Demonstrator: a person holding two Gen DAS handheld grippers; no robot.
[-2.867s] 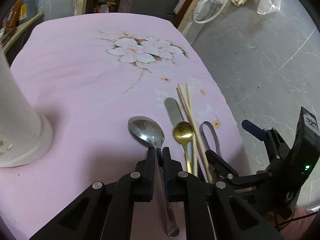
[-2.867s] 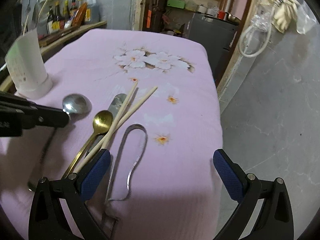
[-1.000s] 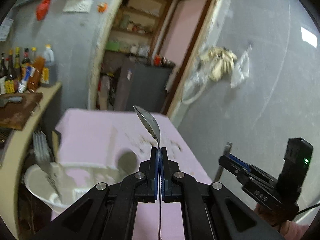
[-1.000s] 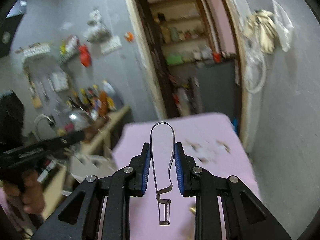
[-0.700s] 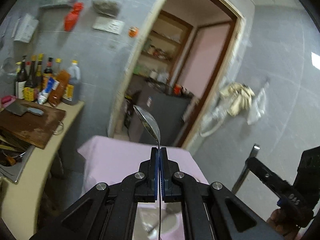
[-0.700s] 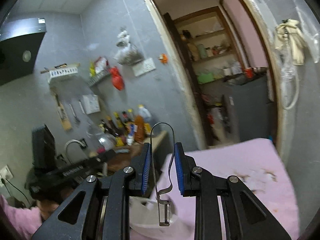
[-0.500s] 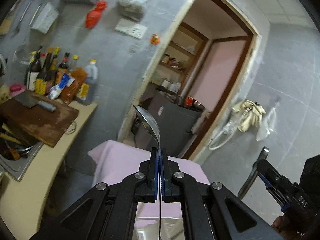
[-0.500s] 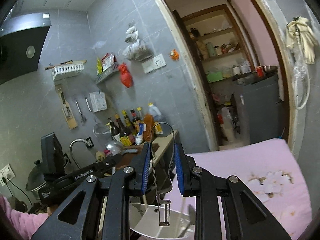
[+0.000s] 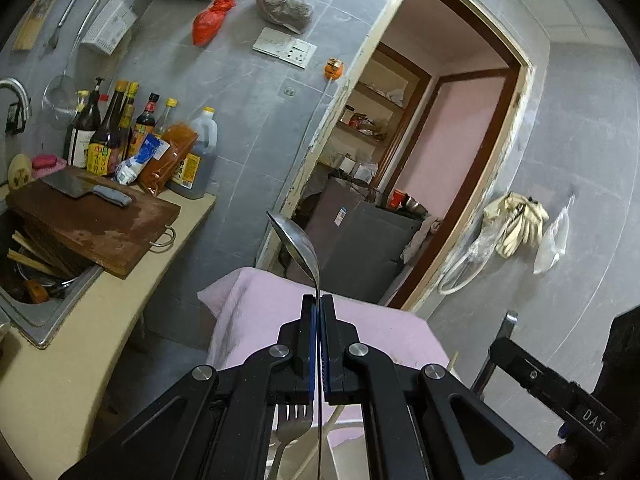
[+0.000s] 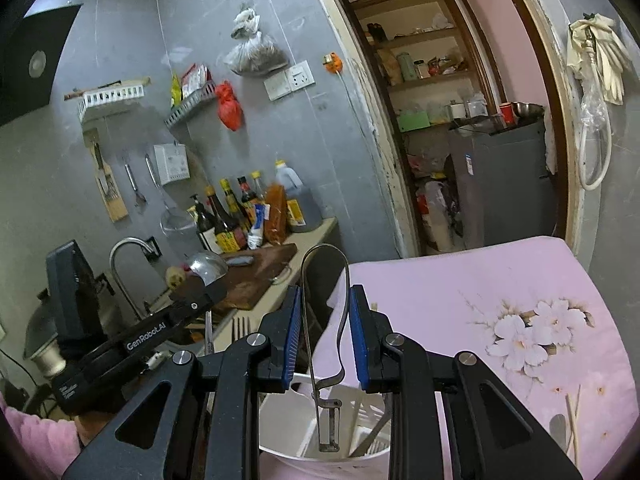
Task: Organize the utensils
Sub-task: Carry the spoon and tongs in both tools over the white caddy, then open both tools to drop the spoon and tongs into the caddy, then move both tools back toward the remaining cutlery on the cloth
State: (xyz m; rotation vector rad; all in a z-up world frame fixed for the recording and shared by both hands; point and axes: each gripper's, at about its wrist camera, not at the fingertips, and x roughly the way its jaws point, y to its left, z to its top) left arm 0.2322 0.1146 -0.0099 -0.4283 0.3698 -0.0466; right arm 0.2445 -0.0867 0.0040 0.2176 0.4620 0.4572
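Right gripper point(image 10: 325, 334) clamped on the peeler point(image 10: 325, 344), blue pads pressing the wire loop from both sides. Peeler long axis vertical: loop end up above the pads, blade end hanging down. Straight below the blade sits the white utensil holder point(image 10: 288, 438), mouth open upward, at the near left edge of the pink table point(image 10: 460, 304). Blade tip looks already level with or just inside the rim; depth hard to tell. So the target lies directly under this gripper, and the likely move is a short straight lowering, then release.

Left gripper point(image 9: 318, 344) pinched tight on the steel spoon point(image 9: 298, 246) handle, bowl up, handle running down between the fingers, axis also vertical. In the left wrist view a fork point(image 9: 294, 424) stands tines-up just below the fingers, so the holder is under this one too, though its rim barely shows there. In the right wrist view the left gripper sits to the left of the holder, a little off its mouth; right gripper looks nearer to centre.

Both tools held level, pointing forward across the table toward the doorway. Chopsticks point(image 10: 571, 420) lie near the right near edge of the table, not yet sorted.
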